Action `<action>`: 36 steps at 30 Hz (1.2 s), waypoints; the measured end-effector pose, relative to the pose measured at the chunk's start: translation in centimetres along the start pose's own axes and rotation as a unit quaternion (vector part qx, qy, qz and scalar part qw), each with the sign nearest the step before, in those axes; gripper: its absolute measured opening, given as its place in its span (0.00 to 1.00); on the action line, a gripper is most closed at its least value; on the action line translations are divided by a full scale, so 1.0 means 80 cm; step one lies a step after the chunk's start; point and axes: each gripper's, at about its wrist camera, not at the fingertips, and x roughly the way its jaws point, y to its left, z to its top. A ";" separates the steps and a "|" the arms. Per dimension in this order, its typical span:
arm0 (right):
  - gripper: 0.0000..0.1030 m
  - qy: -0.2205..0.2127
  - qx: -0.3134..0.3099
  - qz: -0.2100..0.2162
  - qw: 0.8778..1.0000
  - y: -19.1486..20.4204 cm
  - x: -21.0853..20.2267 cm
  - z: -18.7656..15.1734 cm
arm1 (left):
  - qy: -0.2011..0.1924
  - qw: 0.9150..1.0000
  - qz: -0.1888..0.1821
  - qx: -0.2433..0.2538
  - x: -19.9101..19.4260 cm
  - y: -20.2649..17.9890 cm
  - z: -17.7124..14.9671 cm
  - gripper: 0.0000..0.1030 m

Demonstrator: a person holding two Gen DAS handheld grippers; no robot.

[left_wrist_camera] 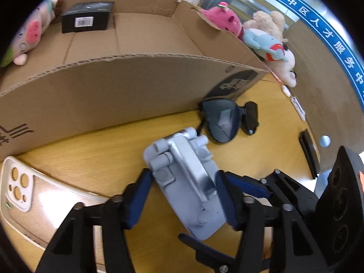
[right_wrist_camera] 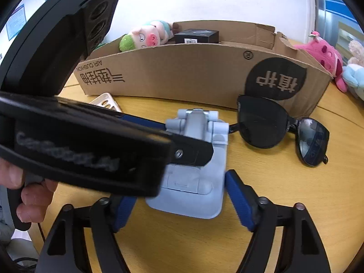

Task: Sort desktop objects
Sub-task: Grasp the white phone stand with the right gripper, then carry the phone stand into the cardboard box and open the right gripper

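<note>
A light blue-grey folding phone stand [left_wrist_camera: 182,182] [right_wrist_camera: 200,195] lies on the yellow wooden table [left_wrist_camera: 91,157]. My left gripper [left_wrist_camera: 182,174] has a blue pad against each long side of the stand and is shut on it. In the right wrist view the left gripper [right_wrist_camera: 188,138] reaches in from the left and covers part of the stand. My right gripper [right_wrist_camera: 182,182] stands open around the stand's near end. Its right pad [right_wrist_camera: 238,202] is close to the stand's edge and its left pad is half hidden. Dark sunglasses [left_wrist_camera: 225,118] [right_wrist_camera: 268,122] lie just beyond the stand.
An open cardboard box [left_wrist_camera: 113,86] [right_wrist_camera: 182,72] stands behind, holding a small black box [left_wrist_camera: 86,17] and a pig plush [right_wrist_camera: 145,37]. Pink [left_wrist_camera: 224,19] and blue [left_wrist_camera: 266,43] plush toys sit to its right. A clear phone case [left_wrist_camera: 27,186] lies left. A hand [right_wrist_camera: 27,193] holds the left gripper.
</note>
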 end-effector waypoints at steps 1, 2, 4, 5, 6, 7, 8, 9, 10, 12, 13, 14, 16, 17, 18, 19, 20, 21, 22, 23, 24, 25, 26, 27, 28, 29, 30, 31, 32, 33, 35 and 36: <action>0.70 -0.001 -0.002 0.000 1.000 0.001 0.000 0.001 | -0.003 1.000 -0.004 -0.007 -0.001 0.004 -0.001 0.50; 0.69 -0.002 -0.001 0.002 1.000 0.000 0.000 0.001 | -0.004 1.000 -0.007 -0.012 -0.002 0.006 -0.001 0.49; 0.69 -0.003 0.000 0.004 1.000 -0.001 -0.001 0.001 | -0.009 1.000 -0.007 -0.015 -0.004 0.006 -0.004 0.48; 0.68 -0.003 0.000 0.004 1.000 -0.001 -0.001 0.001 | -0.013 1.000 -0.002 -0.011 -0.006 0.004 -0.005 0.47; 0.68 -0.005 0.003 0.007 1.000 -0.002 -0.002 0.001 | -0.014 1.000 0.001 -0.009 -0.006 0.001 -0.004 0.47; 0.68 -0.009 0.011 0.014 1.000 -0.004 -0.004 0.000 | -0.015 1.000 0.004 -0.006 -0.008 -0.001 -0.005 0.46; 0.68 -0.011 0.016 0.018 1.000 -0.005 -0.006 -0.001 | -0.017 1.000 0.006 -0.003 -0.011 -0.003 -0.005 0.45; 0.68 -0.013 0.020 0.020 1.000 -0.005 -0.008 -0.003 | -0.019 1.000 0.005 -0.003 -0.014 -0.003 -0.006 0.45; 0.68 -0.018 0.021 0.021 0.999 -0.005 -0.011 -0.004 | -0.022 1.000 0.005 -0.003 -0.018 -0.004 -0.006 0.45; 0.68 -0.026 0.023 0.024 0.999 -0.003 -0.018 -0.003 | -0.032 0.999 0.007 -0.001 -0.026 -0.008 -0.005 0.45; 0.68 -0.031 0.020 0.023 0.999 -0.001 -0.022 -0.001 | -0.038 0.999 0.008 0.000 -0.032 -0.009 -0.004 0.45; 0.68 -0.036 0.019 0.023 0.999 0.000 -0.026 0.002 | -0.045 0.999 0.011 0.003 -0.039 -0.011 -0.003 0.45; 0.68 -0.046 0.016 0.024 0.999 0.003 -0.034 0.008 | -0.062 0.998 0.016 0.007 -0.054 -0.016 0.000 0.45; 0.68 -0.054 0.014 0.023 0.998 0.005 -0.041 0.014 | -0.071 0.997 0.017 0.008 -0.064 -0.019 0.003 0.45; 0.68 -0.061 0.012 0.023 0.998 0.007 -0.047 0.019 | -0.080 0.997 0.018 0.011 -0.073 -0.021 0.006 0.45; 0.68 -0.072 0.005 0.020 0.997 0.011 -0.056 0.026 | -0.090 0.996 0.019 0.014 -0.082 -0.024 0.010 0.45; 0.68 -0.079 0.001 0.018 0.997 0.014 -0.062 0.032 | -0.101 0.994 0.022 0.017 -0.093 -0.027 0.015 0.45; 0.68 -0.089 -0.004 0.017 0.996 0.017 -0.070 0.040 | -0.113 0.993 0.026 0.024 -0.103 -0.032 0.021 0.45; 0.68 -0.099 -0.010 0.014 0.995 0.021 -0.077 0.051 | -0.126 0.991 0.030 0.032 -0.115 -0.035 0.029 0.45; 0.68 -0.106 -0.015 0.011 0.994 0.023 -0.082 0.057 | -0.135 0.989 0.034 0.039 -0.123 -0.039 0.037 0.45; 0.68 -0.118 -0.023 0.007 0.993 0.025 -0.090 0.071 | -0.144 0.988 0.036 0.047 -0.133 -0.043 0.047 0.45; 0.68 -0.129 -0.031 0.002 0.991 0.027 -0.096 0.083 | -0.154 0.986 0.038 0.055 -0.143 -0.045 0.057 0.45; 0.68 -0.139 -0.035 -0.002 0.990 0.028 -0.101 0.094 | -0.166 0.983 0.041 0.065 -0.155 -0.049 0.071 0.45; 0.68 -0.149 -0.038 -0.004 0.988 0.028 -0.107 0.106 | -0.177 0.981 0.042 0.072 -0.165 -0.053 0.082 0.45; 0.68 -0.165 -0.043 -0.009 0.985 0.028 -0.115 0.126 | -0.189 0.978 0.043 0.079 -0.175 -0.054 0.094 0.45; 0.68 -0.176 -0.047 -0.013 0.983 0.027 -0.121 0.138 | -0.200 0.975 0.042 0.087 -0.186 -0.057 0.109 0.45; 0.68 -0.186 -0.051 -0.016 0.981 0.026 -0.126 0.151 | -0.209 0.972 0.041 0.094 -0.194 -0.058 0.120 0.45; 0.68 -0.200 -0.053 -0.019 0.978 0.023 -0.133 0.170 | -0.217 0.970 0.040 0.101 -0.202 -0.061 0.132 0.45; 0.68 -0.207 -0.054 -0.020 0.977 0.020 -0.137 0.183 | -0.224 0.968 0.038 0.107 -0.209 -0.062 0.146 0.45; 0.68 -0.214 -0.055 -0.021 0.975 0.018 -0.139 0.195 | -0.229 0.966 0.038 0.111 -0.215 -0.063 0.157 0.45; 0.68 -0.225 -0.059 -0.024 0.972 0.011 -0.144 0.226 | -0.241 0.963 0.037 0.117 -0.226 -0.064 0.179 0.45; 0.68 -0.229 -0.060 -0.025 0.971 0.008 -0.146 0.235 | -0.246 0.961 0.039 0.121 -0.230 -0.065 0.189 0.45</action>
